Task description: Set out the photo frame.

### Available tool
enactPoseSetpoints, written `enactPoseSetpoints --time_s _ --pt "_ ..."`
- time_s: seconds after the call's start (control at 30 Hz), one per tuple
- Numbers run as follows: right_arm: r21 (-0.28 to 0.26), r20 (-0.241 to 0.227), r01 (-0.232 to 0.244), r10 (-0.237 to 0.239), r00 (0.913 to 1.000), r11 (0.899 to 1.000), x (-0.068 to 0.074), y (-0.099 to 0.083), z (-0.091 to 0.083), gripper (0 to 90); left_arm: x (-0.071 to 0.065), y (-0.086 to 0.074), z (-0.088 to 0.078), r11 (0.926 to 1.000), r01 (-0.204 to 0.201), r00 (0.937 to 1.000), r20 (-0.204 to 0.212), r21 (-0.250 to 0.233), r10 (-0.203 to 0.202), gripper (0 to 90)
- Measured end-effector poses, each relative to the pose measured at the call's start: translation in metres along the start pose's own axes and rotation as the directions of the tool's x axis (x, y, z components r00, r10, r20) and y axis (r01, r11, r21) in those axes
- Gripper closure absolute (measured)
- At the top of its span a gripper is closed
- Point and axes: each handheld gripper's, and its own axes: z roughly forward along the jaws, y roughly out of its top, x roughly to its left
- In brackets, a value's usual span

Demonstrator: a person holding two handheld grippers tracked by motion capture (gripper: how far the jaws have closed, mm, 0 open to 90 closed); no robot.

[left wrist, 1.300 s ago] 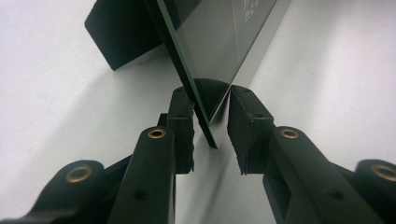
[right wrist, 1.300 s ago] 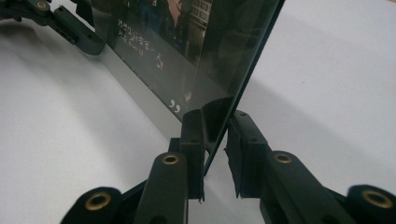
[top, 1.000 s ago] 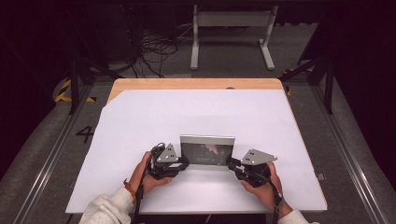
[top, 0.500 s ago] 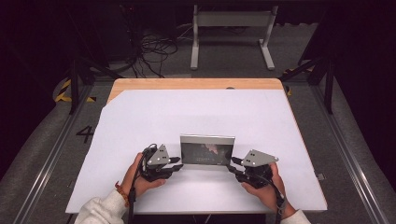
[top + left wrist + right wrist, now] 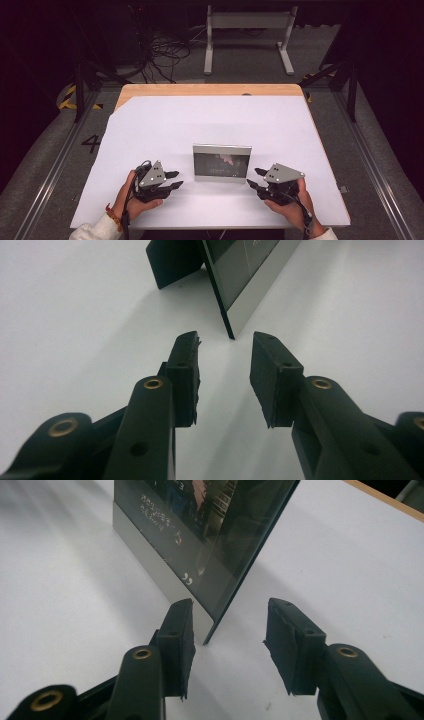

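Standing upright on the white worktop [image 5: 165,125], the silver-edged rectangular picture frame [image 5: 222,162] seems already placed. Both claws, left [image 5: 172,181] and right [image 5: 255,178], have just been opening; nothing is between them, so only withdrawing seems left.

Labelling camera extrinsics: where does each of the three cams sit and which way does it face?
High view: above the person's side, looking forward and down at the table; both hands, left gripper and right gripper show.
Left gripper view: on that gripper, along its open jaws toward the frame's edge.
Right gripper view: likewise, open jaws near the opposite edge.
Shared: photo frame.
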Motion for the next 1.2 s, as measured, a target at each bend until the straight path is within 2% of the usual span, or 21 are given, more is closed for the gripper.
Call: enactPoseSetpoints --time_s 0.17,0.37,0.83,1.2 --pt "0.004 0.020 0.016 -0.016 0.9997 1.000 0.001 -0.002 -0.002 51.4 0.001 -0.003 -0.003 1.0000 -0.002 0.9999 -0.013 -0.001 0.002 58.0" --pt "0.005 0.036 0.042 -0.042 0.9985 0.999 0.002 -0.006 -0.007 47.1 0.000 -0.009 -0.007 1.0000 0.002 0.9989 -0.047 0.003 -0.002 46.1" --pt "0.006 0.074 0.014 -0.014 0.9972 1.000 -0.010 -0.021 -0.016 36.3 0.004 -0.023 -0.012 0.9996 -0.010 0.9979 -0.064 0.026 0.012 28.2" --pt "0.017 0.114 -0.001 -0.001 0.9935 1.000 -0.019 -0.032 -0.019 28.4 0.011 -0.036 -0.019 0.9992 0.040 0.9941 -0.101 0.002 -0.040 16.9"
